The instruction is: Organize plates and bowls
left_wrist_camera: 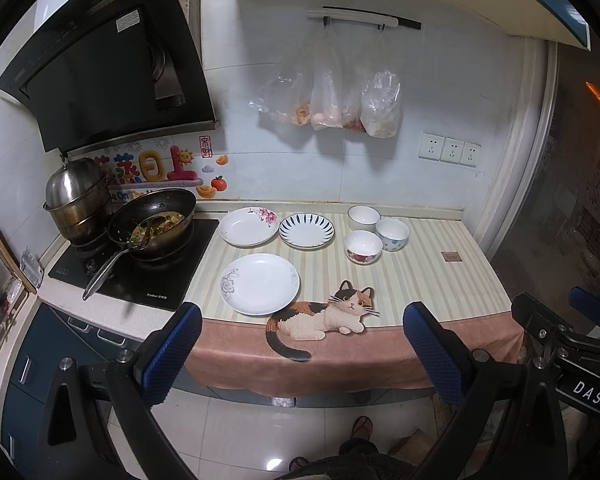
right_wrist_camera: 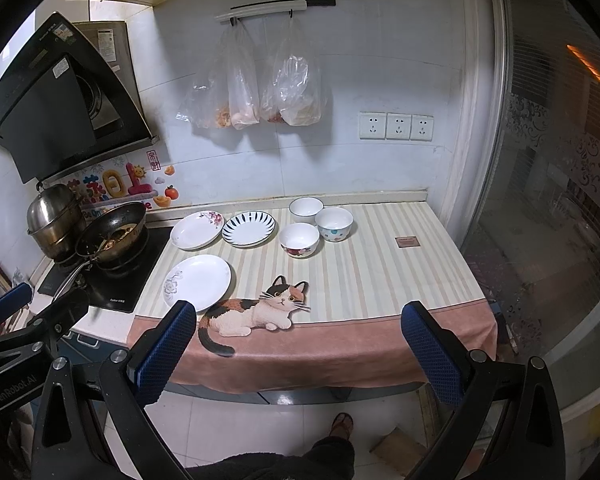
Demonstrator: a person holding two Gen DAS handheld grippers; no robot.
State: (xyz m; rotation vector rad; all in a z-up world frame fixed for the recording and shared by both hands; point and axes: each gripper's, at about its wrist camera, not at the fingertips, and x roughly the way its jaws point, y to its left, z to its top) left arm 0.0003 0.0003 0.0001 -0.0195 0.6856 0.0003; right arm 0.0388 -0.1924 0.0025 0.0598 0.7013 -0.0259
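Observation:
Three plates lie on the striped cloth: a white plate with a grey flower (left_wrist_camera: 260,283) (right_wrist_camera: 198,282) nearest, a pink-flower plate (left_wrist_camera: 249,226) (right_wrist_camera: 197,229) and a blue-striped plate (left_wrist_camera: 307,231) (right_wrist_camera: 249,228) behind it. Three bowls stand to their right: a plain white bowl (left_wrist_camera: 363,217) (right_wrist_camera: 305,209), a dotted bowl (left_wrist_camera: 393,233) (right_wrist_camera: 334,223) and a red-flower bowl (left_wrist_camera: 364,246) (right_wrist_camera: 299,239). My left gripper (left_wrist_camera: 300,354) is open and empty, held in front of the counter edge. My right gripper (right_wrist_camera: 298,354) is open and empty, level with it to the right.
A wok with food (left_wrist_camera: 152,222) (right_wrist_camera: 112,232) and a steel pot (left_wrist_camera: 76,200) (right_wrist_camera: 54,220) sit on the black hob at the left. A range hood (left_wrist_camera: 104,68) hangs above. Plastic bags (left_wrist_camera: 332,100) hang on the back wall. A glass door (right_wrist_camera: 560,200) closes the right side.

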